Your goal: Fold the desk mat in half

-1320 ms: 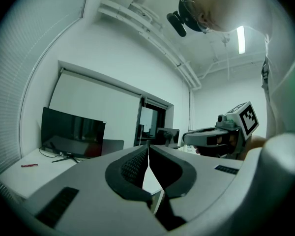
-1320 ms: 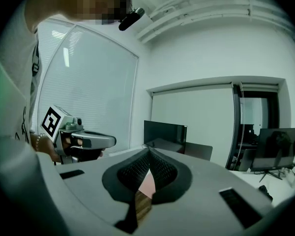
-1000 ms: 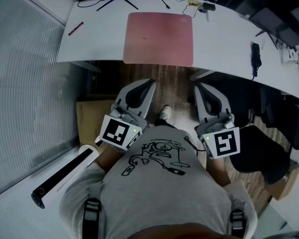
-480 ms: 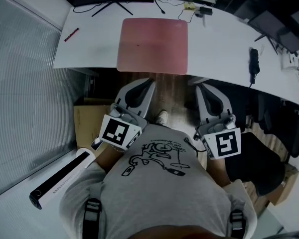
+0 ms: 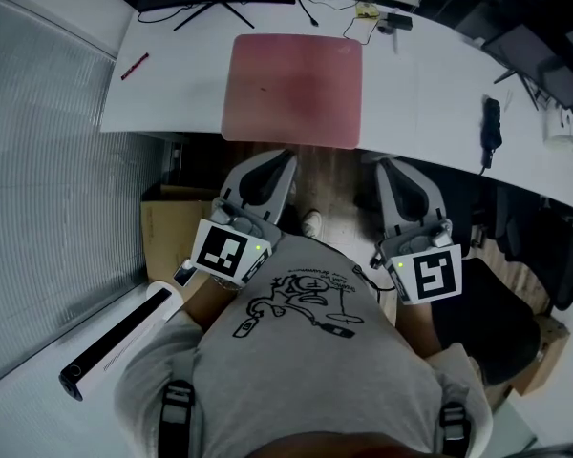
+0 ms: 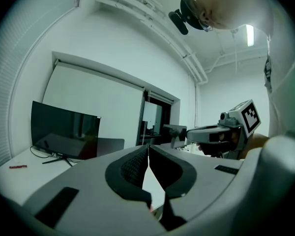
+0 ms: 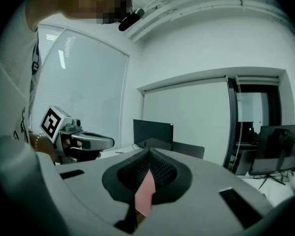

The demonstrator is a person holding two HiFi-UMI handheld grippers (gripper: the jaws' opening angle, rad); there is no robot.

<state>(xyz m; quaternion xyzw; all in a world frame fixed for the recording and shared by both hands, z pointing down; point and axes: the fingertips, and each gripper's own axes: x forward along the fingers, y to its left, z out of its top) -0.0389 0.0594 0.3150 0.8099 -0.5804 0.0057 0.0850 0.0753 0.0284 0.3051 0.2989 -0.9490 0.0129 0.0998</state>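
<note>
Beyond left gripper point(image 5: 283, 163) and right gripper point(image 5: 386, 166), desk mat point(image 5: 291, 89) reaches the desk point(image 5: 425, 79) edge.

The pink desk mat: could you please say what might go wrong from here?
Both the left gripper and right gripper are shut, short of the flat pink rectangular desk mat; unopened, they might only shove it. Its near edge sits at the white desk rim, so a pinch may slip.

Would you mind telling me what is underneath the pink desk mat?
The desk mat lies flat on the white desk, which shows to its left, right and far side. The desk surface directly beneath is covered, so anything there cannot be seen.
</note>
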